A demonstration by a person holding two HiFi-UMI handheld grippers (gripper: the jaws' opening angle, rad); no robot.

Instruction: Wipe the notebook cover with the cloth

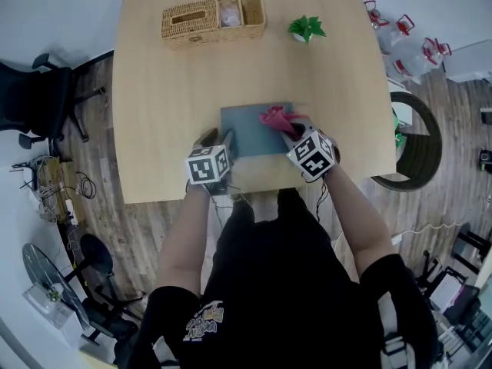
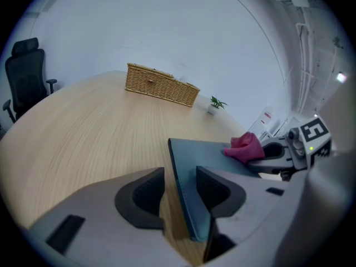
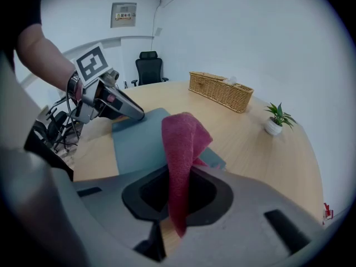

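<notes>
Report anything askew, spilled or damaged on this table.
Nothing stands out. The notebook lies flat, the cloth is bunched in the right gripper, and the basket and plant stand upright.

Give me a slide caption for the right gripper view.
Right tool pinching a crumpled red cloth over a grey-blue notebook on a light wooden table.

Black printed T-shirt point(image 1: 286, 283); left claw point(image 2: 179, 176), right claw point(image 3: 178, 189) grey, black-white marker cubes point(image 1: 208, 164)
</notes>
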